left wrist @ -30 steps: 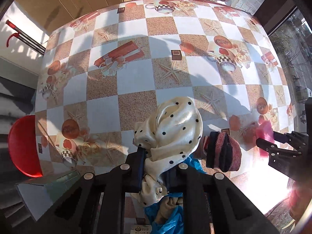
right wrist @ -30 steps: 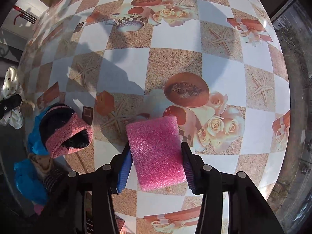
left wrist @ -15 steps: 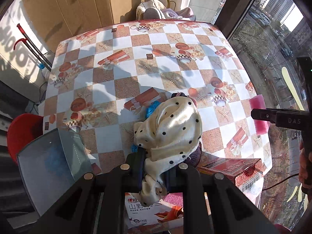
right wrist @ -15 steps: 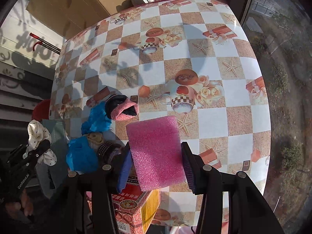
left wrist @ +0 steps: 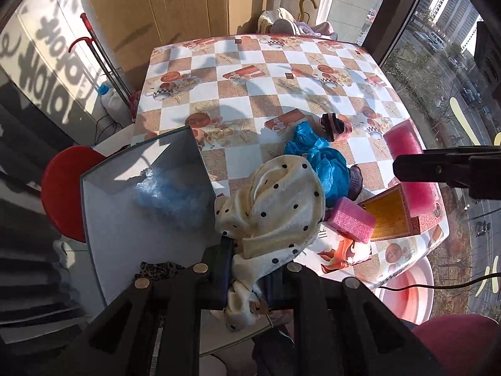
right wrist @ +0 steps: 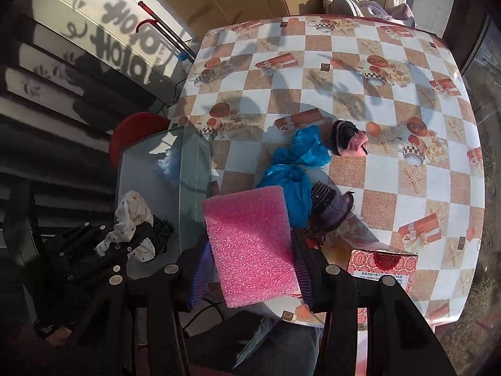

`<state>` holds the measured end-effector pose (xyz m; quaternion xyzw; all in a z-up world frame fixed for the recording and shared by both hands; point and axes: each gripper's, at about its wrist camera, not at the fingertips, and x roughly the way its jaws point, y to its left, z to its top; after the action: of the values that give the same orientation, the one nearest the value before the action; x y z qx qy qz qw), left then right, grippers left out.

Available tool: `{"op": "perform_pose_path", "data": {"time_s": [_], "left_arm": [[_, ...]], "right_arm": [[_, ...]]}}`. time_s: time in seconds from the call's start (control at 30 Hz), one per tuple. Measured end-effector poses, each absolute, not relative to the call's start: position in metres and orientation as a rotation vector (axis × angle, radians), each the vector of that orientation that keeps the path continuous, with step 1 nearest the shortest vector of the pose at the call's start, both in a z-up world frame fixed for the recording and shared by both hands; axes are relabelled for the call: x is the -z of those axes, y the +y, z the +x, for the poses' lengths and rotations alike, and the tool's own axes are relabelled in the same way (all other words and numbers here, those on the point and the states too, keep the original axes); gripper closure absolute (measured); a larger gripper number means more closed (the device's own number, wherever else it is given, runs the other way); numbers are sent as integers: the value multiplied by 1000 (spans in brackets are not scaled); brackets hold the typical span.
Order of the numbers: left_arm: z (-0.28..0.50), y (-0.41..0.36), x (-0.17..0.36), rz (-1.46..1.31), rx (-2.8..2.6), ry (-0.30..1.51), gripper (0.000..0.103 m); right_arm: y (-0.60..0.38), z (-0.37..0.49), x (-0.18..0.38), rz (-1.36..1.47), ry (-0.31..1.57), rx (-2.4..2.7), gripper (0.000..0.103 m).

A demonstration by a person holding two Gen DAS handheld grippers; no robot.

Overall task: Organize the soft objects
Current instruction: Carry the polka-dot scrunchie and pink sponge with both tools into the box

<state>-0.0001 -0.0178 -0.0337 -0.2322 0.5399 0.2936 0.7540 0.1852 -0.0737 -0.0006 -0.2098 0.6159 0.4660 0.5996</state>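
Checkered table [left wrist: 269, 100] with blue cloth [left wrist: 325, 163] heaped near its front edge, grey bin [left wrist: 125, 219] beside it, left gripper [left wrist: 247, 279] above the bin's edge clamped on a polka-dot scarf [left wrist: 275, 206], right gripper [right wrist: 250, 269] squeezing a pink sponge [right wrist: 250, 244]

1. A table [right wrist: 407, 188] wears a checkered cloth printed with starfish, teacups and gift boxes.
2. On it lie crumpled blue fabric [right wrist: 294, 169], a pink-and-black knit piece [right wrist: 349, 139] and a purple knit hat [right wrist: 332, 206].
3. A red patterned box [right wrist: 383, 264] sits near its front edge.
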Motion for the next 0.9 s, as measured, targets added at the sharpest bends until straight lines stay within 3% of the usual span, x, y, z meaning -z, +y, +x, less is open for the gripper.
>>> {"op": "perform_pose_path", "data": {"time_s": [0.47,0.9], "left_arm": [[-131,-2,56,-748,-938,1122,85],[-139,-6,96,-841,-928,1209,85]], "right_arm": [[25,50,30,-823,1390,-1341,53],[31,11,72,-991,1430,-1354,53]]}}
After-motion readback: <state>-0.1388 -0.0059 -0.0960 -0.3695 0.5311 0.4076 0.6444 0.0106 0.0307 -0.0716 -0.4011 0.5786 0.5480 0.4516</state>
